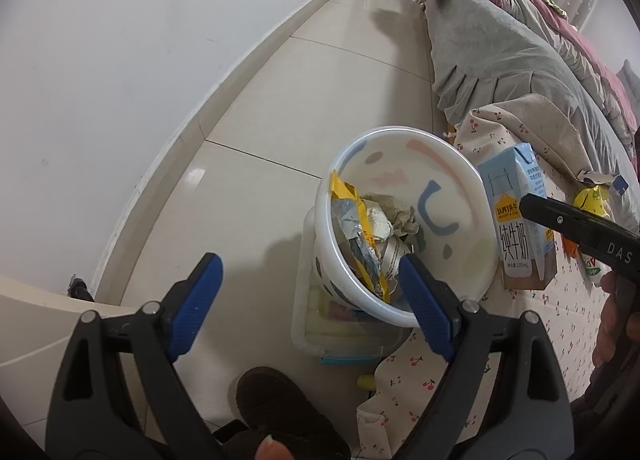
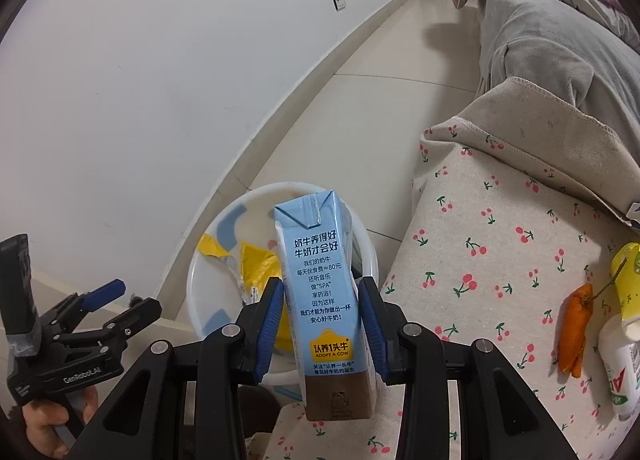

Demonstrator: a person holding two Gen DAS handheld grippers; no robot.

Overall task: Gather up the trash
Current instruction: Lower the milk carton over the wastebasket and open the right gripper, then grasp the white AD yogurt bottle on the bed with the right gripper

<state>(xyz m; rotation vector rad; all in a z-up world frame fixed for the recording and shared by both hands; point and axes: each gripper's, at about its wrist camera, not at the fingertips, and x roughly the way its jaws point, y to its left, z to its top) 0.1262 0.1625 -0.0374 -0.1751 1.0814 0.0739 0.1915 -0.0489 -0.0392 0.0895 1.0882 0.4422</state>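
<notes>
A white waste bin (image 1: 460, 188) with pastel marks stands on the floor beside a cherry-print cover. It holds a yellow foil wrapper (image 1: 352, 212) and crumpled paper (image 1: 400, 220). My left gripper (image 1: 308, 260) is open and empty just above it, its right pad over the near rim. My right gripper (image 2: 322, 284) is shut on an upright light-blue milk carton (image 2: 320, 300), which hangs beside the bin (image 2: 208, 300) at the cover's edge. In the left wrist view the carton (image 1: 516, 212) shows right of the bin with one black finger (image 1: 568, 224) across it. The left gripper (image 2: 132, 300) shows at the lower left of the right wrist view.
On the cherry-print cover (image 2: 480, 240) lie an orange peel-like scrap (image 2: 574, 336), a yellow cup (image 2: 628, 284) and a white bottle (image 2: 620, 368). A clear plastic box (image 1: 320, 340) sits under the bin. A dark slipper (image 1: 280, 408) is on the floor, with a grey blanket (image 1: 500, 40) behind.
</notes>
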